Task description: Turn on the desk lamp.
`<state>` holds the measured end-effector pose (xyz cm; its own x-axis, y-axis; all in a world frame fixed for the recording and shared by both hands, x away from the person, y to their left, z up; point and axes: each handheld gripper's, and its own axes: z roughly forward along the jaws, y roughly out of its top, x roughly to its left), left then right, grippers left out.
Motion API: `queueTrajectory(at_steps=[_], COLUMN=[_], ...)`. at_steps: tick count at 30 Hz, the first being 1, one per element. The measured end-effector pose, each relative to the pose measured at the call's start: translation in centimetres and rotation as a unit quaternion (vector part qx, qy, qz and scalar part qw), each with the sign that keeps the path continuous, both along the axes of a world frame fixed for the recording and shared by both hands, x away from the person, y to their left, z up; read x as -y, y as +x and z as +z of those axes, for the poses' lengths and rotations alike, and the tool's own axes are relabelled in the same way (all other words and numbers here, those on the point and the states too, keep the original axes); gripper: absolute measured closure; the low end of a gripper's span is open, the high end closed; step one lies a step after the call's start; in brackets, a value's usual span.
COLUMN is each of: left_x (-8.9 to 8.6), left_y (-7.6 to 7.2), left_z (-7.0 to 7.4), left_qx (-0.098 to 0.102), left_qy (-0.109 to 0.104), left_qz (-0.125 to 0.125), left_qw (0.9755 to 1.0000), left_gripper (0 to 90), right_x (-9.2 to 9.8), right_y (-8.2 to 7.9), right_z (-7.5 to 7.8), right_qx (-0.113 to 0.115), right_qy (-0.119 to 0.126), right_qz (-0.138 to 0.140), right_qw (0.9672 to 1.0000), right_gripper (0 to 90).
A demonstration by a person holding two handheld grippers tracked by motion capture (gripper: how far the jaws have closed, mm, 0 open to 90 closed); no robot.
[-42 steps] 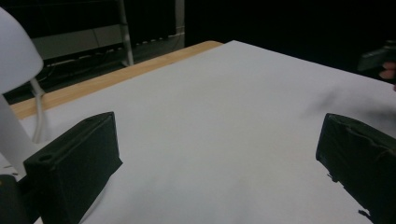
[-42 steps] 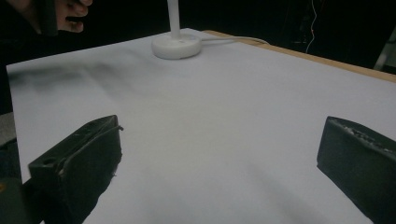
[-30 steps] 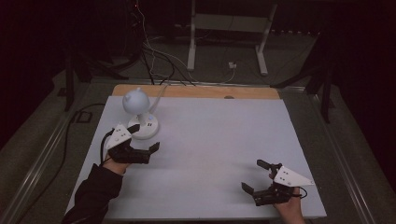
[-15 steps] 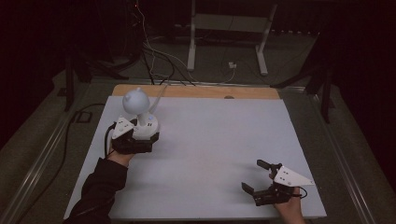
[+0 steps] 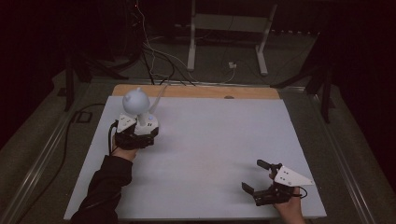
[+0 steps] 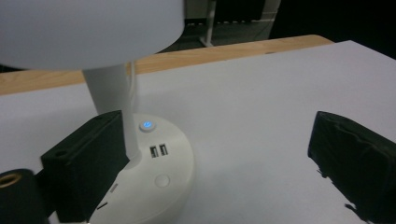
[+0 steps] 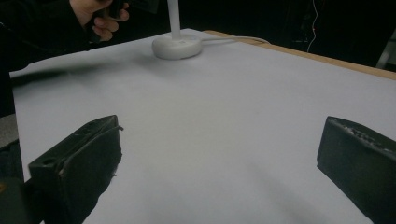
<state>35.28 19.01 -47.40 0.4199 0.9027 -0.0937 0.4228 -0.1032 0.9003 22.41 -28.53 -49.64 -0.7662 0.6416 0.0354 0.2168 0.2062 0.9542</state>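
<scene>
Dark room with cables trailing on the floor behind, and a big white table [image 5: 210, 140] taking up most of the shot. A small white desk lamp [image 5: 140, 114] is standing at the far left, its cord running off the far edge. The left gripper [image 5: 135, 137] is sitting right at the lamp's base [image 6: 159, 172], jaws spread wide, one jaw touching the stem side and the other well off to the right. The little button [image 6: 146, 125] on the base is glowing blue. The right gripper [image 5: 268, 184] is idling near the right corner, jaws also apart, gripping nothing. My worry: that top-heavy round head [image 6: 88, 28] looks easy to tip if the jaw is nudging the stem sideways, or the cord snags.
</scene>
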Motion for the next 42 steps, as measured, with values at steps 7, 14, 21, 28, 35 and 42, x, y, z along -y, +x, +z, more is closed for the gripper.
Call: queueTrajectory(at_steps=[7,14,21,28,35,42], left_x=[0.0,0.2,0.2,-0.1,0.0,-0.1], left_y=[0.5,0.9,1.1,1.4,1.7,2.1], left_z=[-0.7,-1.3,-1.7,-2.1,-2.5,-3.0], left_qx=[-0.011,-0.025,-0.026,-0.032,-0.04,-0.047], left_qy=[0.009,0.02,0.028,0.033,0.037,0.039], left_qz=[0.021,0.032,0.044,0.054,0.056,0.056], left_qw=[0.9997,0.999,0.9983,0.9975,0.997,0.9965], left_gripper=[9.8,20.3,37.9,60.0,76.0,87.5], right_x=[0.0,0.0,0.0,0.0,0.0,0.0], right_y=[0.0,0.0,0.0,0.0,0.0,0.0], right_z=[0.0,0.0,0.0,0.0,0.0,0.0], right_qx=[-0.001,-0.001,-0.001,-0.001,-0.001,-0.002], right_qy=[0.002,0.001,0.001,0.0,0.0,0.001], right_qz=[0.001,0.002,0.002,0.002,0.003,0.003], right_qw=[1.0,1.0,1.0,1.0,1.0,1.0], right_gripper=[0.0,0.0,0.0,0.0,0.0,0.0])
